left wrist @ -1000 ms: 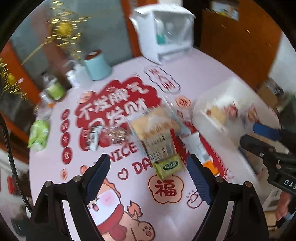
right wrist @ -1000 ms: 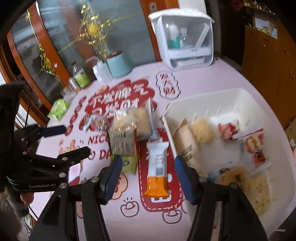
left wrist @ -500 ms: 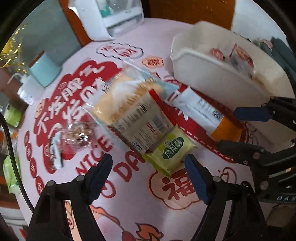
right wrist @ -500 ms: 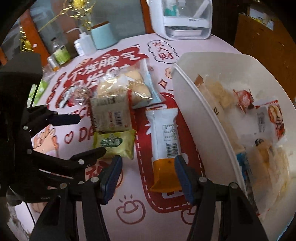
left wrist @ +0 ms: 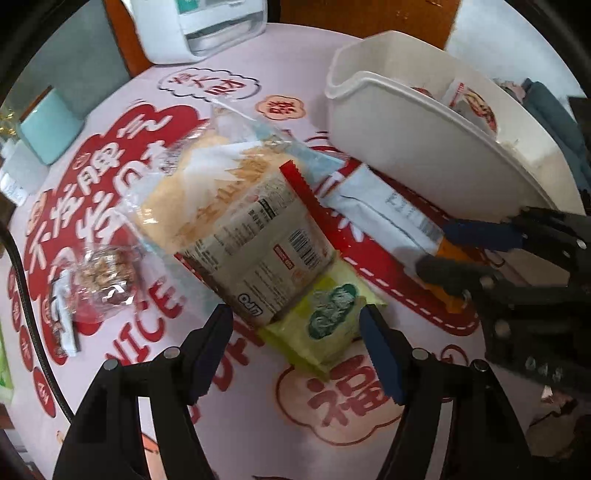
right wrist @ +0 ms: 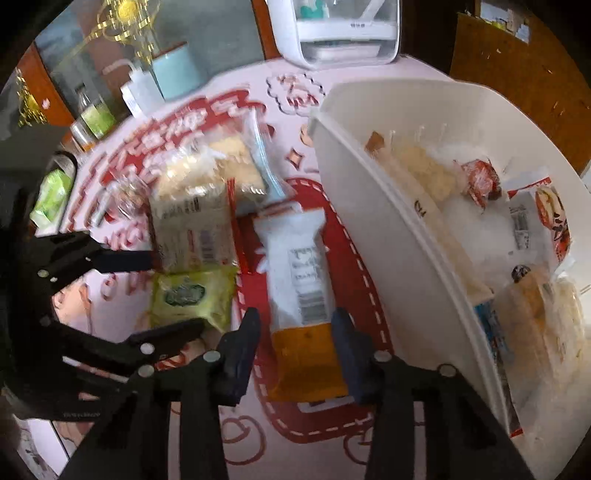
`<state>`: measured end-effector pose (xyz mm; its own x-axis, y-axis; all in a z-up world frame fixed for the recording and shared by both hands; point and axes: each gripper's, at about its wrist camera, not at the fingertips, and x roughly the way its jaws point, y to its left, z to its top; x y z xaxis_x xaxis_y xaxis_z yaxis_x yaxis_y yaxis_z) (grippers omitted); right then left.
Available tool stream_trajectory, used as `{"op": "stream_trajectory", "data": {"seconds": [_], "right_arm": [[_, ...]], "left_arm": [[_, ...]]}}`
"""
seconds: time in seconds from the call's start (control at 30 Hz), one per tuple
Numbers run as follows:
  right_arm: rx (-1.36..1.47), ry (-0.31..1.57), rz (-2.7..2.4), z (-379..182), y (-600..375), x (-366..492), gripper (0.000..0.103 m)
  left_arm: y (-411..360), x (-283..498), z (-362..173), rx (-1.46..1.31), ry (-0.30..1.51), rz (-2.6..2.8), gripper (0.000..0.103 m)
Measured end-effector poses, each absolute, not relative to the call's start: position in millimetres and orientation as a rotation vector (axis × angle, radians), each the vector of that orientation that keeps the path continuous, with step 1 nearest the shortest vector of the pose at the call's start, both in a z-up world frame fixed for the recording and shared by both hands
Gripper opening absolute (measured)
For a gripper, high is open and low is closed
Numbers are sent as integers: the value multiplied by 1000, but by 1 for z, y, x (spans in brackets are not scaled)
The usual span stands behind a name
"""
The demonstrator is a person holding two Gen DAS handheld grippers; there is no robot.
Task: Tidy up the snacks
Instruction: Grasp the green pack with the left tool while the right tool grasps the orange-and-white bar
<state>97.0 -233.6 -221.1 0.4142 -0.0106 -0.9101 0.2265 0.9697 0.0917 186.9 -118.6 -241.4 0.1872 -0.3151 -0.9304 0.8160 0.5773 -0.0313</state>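
Note:
A small green snack pack [left wrist: 325,325] lies on the pink table between the open fingers of my left gripper [left wrist: 295,332]; it also shows in the right wrist view [right wrist: 192,295]. A white and orange bar pack [right wrist: 303,295] lies between the open fingers of my right gripper [right wrist: 295,343], which straddle its orange end; the pack also shows in the left wrist view [left wrist: 388,214]. A beige barcode pack [left wrist: 258,251] rests on a clear bag of biscuits [left wrist: 207,177]. A white bin [right wrist: 388,236] at the right holds several snacks.
A small clear wrapped sweet [left wrist: 103,277] lies at the left. A white dispenser box [right wrist: 336,29], a teal cup [right wrist: 177,70] and bottles [right wrist: 96,114] stand at the table's far edge. The bin's wall [left wrist: 424,147] is close to the right gripper.
Both grippers have come down and forward toward the table. The left now frames the green pack, the right now frames the orange end of the bar pack.

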Motion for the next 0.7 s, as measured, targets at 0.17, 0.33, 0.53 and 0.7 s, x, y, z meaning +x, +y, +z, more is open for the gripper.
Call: {"op": "stream_trajectory", "data": {"seconds": [0.17,0.33,0.53,0.7], "right_arm": [[264,1168,-135,-231,-238,100,43],[230,1163,-146,-232,-231,103,51],[170,1157,-170,-232,-223,108,53],[93,1151,-179,-233,-217,104,41]], "left_arm": [[-128,180,-257,646,1137,-860,73],[-127,186,-258,613,1135,-852,74],[-122,178,-256,620,1112,-868,55],[-122,164,-253,651,1074,-837,40]]}}
